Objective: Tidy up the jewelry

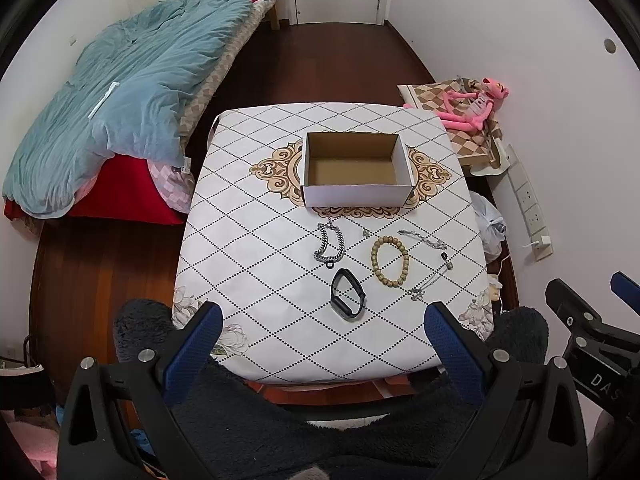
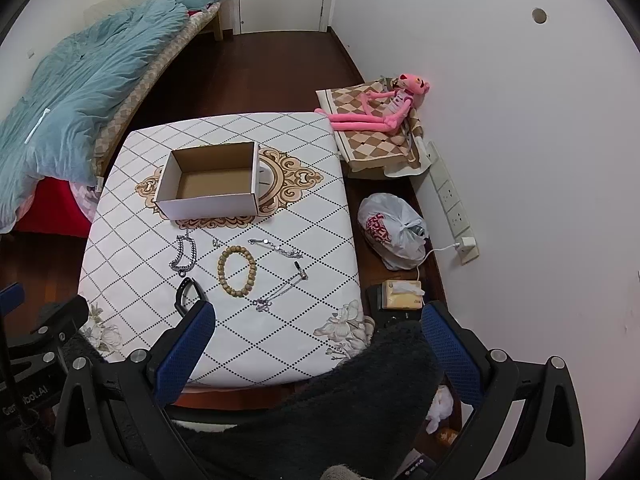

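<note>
An empty open cardboard box point(image 1: 354, 168) point(image 2: 212, 180) stands mid-table. In front of it lie a chunky silver chain bracelet point(image 1: 330, 244) point(image 2: 184, 256), a wooden bead bracelet point(image 1: 390, 256) point(image 2: 237, 267), a black wristband point(image 1: 347, 294) point(image 2: 188, 294), a small ring point(image 1: 365, 233) point(image 2: 216, 243), and thin silver chains point(image 1: 430, 264) point(image 2: 280, 276). My left gripper point(image 1: 326, 344) is open and empty, held back above the table's near edge. My right gripper point(image 2: 318, 340) is open and empty, over the near right corner; its left finger covers part of the wristband.
The table point(image 1: 256, 264) has a diamond-patterned cloth. A bed with a blue duvet point(image 1: 128, 92) is at the left. A pink plush toy point(image 2: 380, 108), a white plastic bag point(image 2: 390, 230), a tissue box point(image 2: 402, 294) and a power strip point(image 2: 452, 204) lie at the right by the wall.
</note>
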